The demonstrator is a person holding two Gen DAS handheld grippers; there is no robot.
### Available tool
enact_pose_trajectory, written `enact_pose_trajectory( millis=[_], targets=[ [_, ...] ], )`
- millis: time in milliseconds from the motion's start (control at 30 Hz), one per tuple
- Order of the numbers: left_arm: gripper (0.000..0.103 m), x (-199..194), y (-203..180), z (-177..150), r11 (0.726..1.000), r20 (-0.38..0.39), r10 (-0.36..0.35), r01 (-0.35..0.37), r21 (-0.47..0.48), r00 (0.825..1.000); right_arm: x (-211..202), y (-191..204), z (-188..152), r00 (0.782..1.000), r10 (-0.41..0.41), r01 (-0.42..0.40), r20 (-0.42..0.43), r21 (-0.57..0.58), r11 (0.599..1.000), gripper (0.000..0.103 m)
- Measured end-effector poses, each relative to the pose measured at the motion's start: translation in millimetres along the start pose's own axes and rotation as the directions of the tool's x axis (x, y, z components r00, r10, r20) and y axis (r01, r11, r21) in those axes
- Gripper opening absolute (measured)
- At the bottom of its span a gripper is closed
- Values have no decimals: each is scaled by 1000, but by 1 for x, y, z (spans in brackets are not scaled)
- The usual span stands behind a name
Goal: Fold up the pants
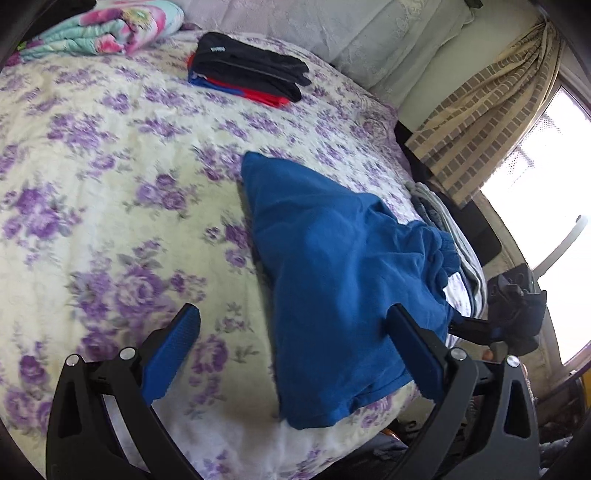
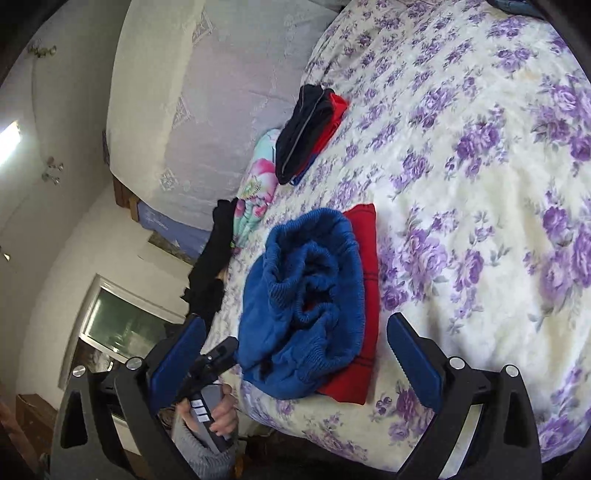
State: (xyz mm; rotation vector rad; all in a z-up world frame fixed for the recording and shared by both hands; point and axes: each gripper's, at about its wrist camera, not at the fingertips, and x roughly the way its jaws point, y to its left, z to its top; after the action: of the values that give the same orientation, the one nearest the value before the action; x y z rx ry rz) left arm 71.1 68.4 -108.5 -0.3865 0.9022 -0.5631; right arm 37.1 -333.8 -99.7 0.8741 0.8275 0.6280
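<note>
Your left gripper (image 1: 295, 350) hangs wide open over the near part of the bed (image 1: 110, 184), holding nothing. Its left finger (image 1: 173, 354) is over bare floral bedspread; its right finger (image 1: 413, 350) lies over the near edge of the pants (image 1: 325, 266). Whether it touches the cloth, you cannot tell.

The pants are blue and lie folded on the bed's near right part, the gathered waistband (image 1: 439, 254) toward the right edge. Far back on the bed sits a stack of folded clothes (image 1: 247, 70), black on top of red and blue, well apart from the pants. A floral quilt (image 1: 107, 29) is bundled at the far left corner.

From the right wrist view, your right gripper (image 2: 295, 354) is also spread wide and empty, with the pants (image 2: 295, 295) in front of it, between its fingers in the frame. The pants rest on a red garment (image 2: 364, 258). The left gripper (image 2: 218, 358) shows beside their lower left edge.
</note>
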Motion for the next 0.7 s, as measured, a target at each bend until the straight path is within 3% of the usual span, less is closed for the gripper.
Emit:
enact_pose_trajectory(
  millis=[167,267,333,400,567,700],
  targets=[
    [99,22,-3,3,1000,-40,-11,12,6,999,6,0,-2,1000,-9,10,-17,20,1000,99],
    [99,27,-6,6,1000,-51,-16,17,7,999,-4,9,-1,999,-15,16,41,-19,1000,99],
    [99,31,-11,5,1000,-53,1,1,27,999,-8,21,4,998,39,-36,58,-57,998,99],
    [99,33,-10,5,1000,-46,0,1,25,999,-4,31,10,993,114,-113,22,-63,992,99],
    [99,31,-2,9,999,-52,-33,32,-19,998,12,37,7,986,149,-152,-78,-32,988,99],
    [98,10,-4,19,997,-17,-56,55,-55,998,10,35,-4,957,269,-264,-114,52,963,99]
  ],
)
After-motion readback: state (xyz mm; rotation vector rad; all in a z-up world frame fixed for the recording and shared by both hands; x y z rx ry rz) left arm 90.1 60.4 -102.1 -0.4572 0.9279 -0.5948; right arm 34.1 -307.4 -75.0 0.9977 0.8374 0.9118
